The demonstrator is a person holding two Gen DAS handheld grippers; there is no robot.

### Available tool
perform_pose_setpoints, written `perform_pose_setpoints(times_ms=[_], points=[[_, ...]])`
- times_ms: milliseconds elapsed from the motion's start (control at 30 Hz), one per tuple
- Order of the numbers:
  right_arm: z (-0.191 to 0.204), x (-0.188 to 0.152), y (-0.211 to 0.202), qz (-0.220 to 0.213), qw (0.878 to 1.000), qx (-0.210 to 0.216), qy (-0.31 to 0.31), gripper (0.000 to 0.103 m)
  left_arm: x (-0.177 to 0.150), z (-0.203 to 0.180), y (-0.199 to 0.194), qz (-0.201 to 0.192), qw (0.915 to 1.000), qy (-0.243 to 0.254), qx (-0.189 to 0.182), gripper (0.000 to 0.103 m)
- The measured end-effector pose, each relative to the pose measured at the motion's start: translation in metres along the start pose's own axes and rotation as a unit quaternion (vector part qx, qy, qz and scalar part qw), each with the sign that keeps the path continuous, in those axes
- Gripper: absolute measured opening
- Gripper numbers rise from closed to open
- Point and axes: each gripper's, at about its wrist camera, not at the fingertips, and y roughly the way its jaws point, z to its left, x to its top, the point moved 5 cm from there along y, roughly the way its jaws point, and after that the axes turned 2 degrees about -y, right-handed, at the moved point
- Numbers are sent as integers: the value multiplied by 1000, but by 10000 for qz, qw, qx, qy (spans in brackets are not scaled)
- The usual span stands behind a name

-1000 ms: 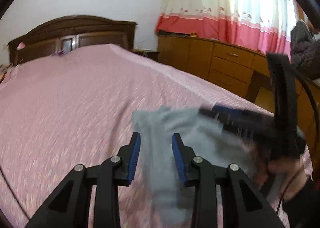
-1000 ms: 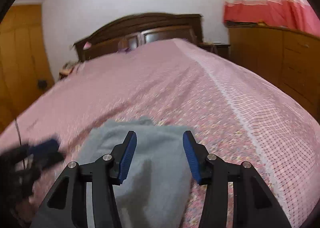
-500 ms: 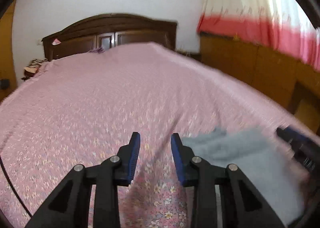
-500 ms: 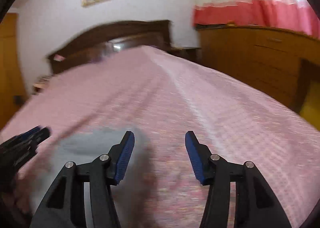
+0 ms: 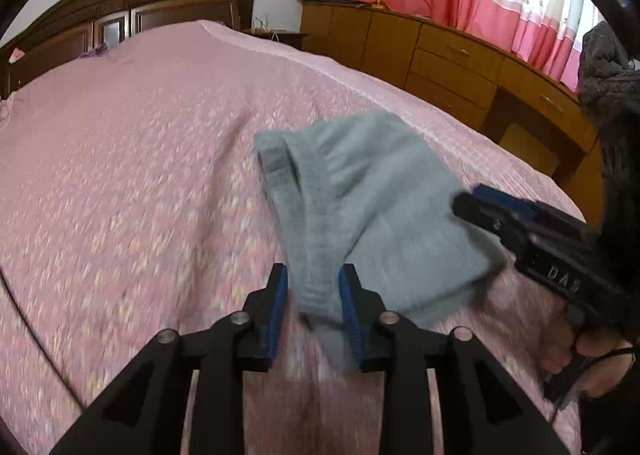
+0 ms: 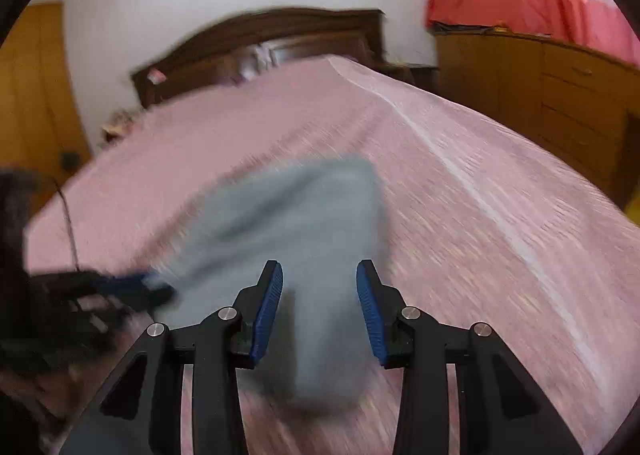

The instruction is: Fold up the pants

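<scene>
Two grippers work the pants (image 5: 372, 199) near the bed's (image 5: 120, 159) foot edge: our left gripper (image 5: 313, 309) has just been closing on a bunched fold to lift it, while our right gripper (image 6: 319, 305), jaws just narrowed but clear of the cloth, straddles the other end.

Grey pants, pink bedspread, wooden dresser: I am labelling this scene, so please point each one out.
Grey pants (image 5: 372, 191), left wrist view, on the flat upper panel.
Pink bedspread (image 5: 120, 143), left wrist view, on a bare stretch.
Wooden dresser (image 5: 452, 55), left wrist view, on a drawer front.
</scene>
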Motion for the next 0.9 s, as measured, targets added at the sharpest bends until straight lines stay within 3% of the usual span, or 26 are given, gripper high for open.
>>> perform_pose_setpoints(times_ms=[67, 167, 300, 500, 567, 700, 900], points=[[-3, -5, -8, -89, 9998, -173, -21, 46, -9, -2, -15, 29, 9998, 93, 161, 32], [0, -6, -27, -48, 9964, -824, -203, 46, -19, -16, -38, 0, 9969, 363, 696, 30], [16, -8, -48, 5, 9927, -1086, -527, 46, -33, -31, -78, -42, 9976, 296, 631, 30], [48, -25, -106, 7, 9926, -969, -736, 46, -47, -28, -133, -14, 9979, 53, 644, 30], [58, -33, -125, 65, 9961, -680, -560, 47, -41, -30, -151, 17, 9985, -46, 550, 30], [74, -49, -153, 93, 9991, -366, -164, 49, -65, -33, -201, -43, 9986, -64, 515, 30], [96, -78, -185, 56, 9996, -227, 174, 55, -87, -28, -241, -75, 9979, -195, 618, 30]])
